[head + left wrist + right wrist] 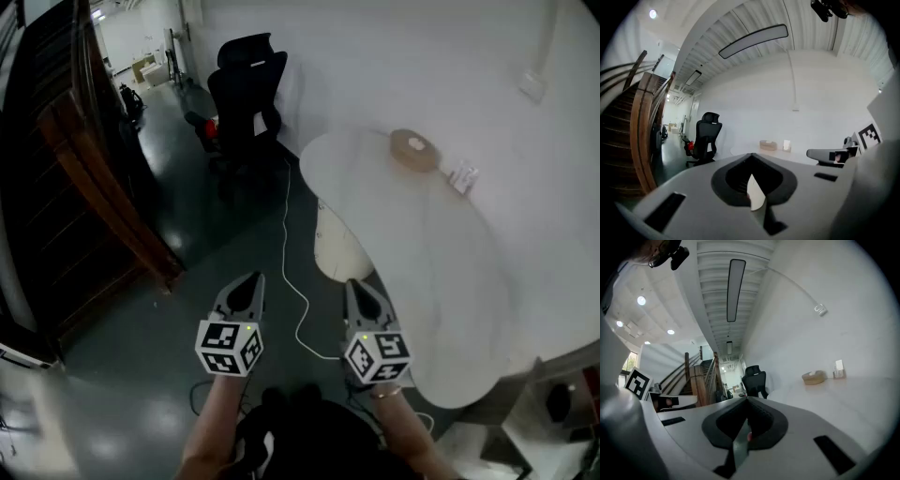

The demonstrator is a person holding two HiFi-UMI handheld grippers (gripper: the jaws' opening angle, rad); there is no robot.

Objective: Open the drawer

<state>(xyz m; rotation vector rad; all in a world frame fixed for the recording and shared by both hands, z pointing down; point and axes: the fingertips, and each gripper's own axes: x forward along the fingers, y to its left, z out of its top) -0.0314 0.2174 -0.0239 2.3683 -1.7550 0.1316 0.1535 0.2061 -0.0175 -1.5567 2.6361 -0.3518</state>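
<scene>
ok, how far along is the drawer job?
Done: nothing; no drawer shows in any view. In hand: the left gripper and right gripper are shut and empty, held over the floor beside the table. Left: find the drawer, grip it, pull it open.

White rounded table [422, 291] just right of the right gripper [353, 284]
Round tan basket [413, 150] and small white card stand [463, 176] sit close together at its far end.

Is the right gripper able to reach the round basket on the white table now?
Probably not yet: the right gripper is by the near edge of the white table, and the round basket sits far across it. Nothing blocks the way.
</scene>
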